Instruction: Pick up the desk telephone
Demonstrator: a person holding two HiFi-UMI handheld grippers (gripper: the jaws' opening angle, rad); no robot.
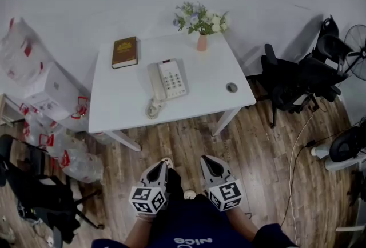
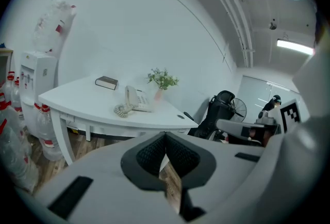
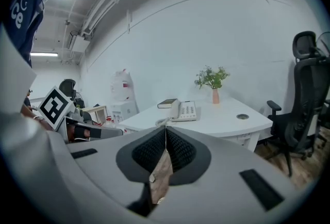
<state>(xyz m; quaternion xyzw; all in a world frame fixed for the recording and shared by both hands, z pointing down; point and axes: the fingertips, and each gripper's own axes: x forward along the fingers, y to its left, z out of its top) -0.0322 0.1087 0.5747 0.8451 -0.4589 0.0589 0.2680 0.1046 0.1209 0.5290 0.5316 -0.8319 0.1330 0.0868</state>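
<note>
The fingers of my left gripper (image 2: pixel 165 140) are clenched together on nothing, and those of my right gripper (image 3: pixel 166 135) the same. I hold both low before my body, side by side, pointing forward and a little down over the wooden floor, well apart from the table (image 1: pixel 114 110). The desk telephone (image 1: pixel 167 80) lies near its middle, with the handset (image 1: pixel 154 82) on its left side. I judge it light, stiff and smooth plastic; the handset rests loose, so I would grip the body at both sides.
</note>
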